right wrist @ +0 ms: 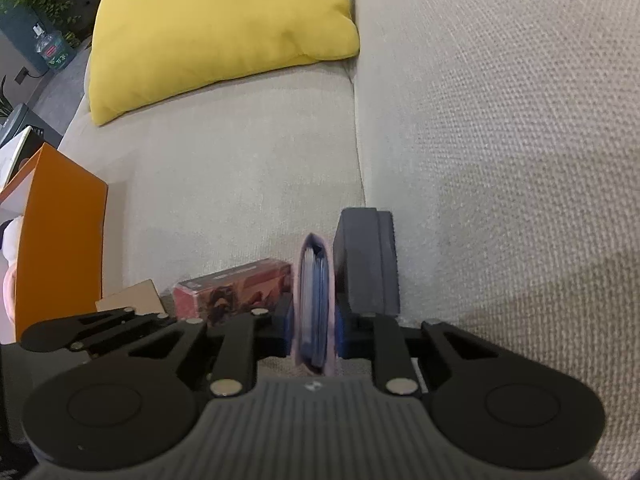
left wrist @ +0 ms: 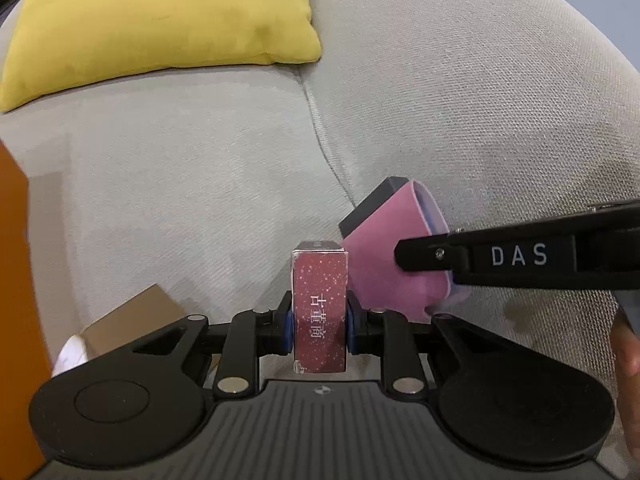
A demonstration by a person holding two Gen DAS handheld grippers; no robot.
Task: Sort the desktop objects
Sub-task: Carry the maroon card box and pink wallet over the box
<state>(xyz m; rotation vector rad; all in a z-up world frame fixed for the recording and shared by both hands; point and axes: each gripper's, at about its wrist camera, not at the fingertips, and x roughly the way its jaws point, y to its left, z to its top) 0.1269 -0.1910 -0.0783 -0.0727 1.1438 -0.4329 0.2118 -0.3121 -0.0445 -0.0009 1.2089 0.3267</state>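
The left gripper (left wrist: 319, 326) pinches a dark red box (left wrist: 319, 312) with white writing between its 2 blue pads (left wrist: 287, 326). The box stands up over the grey sofa (left wrist: 200, 184). Just beside the box, on its right, the right gripper (right wrist: 316, 330) squeezes a thin pink pouch (right wrist: 316, 300). A dark grey box (right wrist: 368, 260) sits right behind the pouch. A yellow pillow (left wrist: 160, 28) lies far behind the red box. An orange box (right wrist: 60, 248) stands to its left.

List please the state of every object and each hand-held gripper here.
Left hand-held gripper: shut on red box.
Red box: held.
Right hand-held gripper: shut on pink pouch.
Pink pouch: held, edge-on.
Dark grey box: lying on sofa.
Orange box: open.
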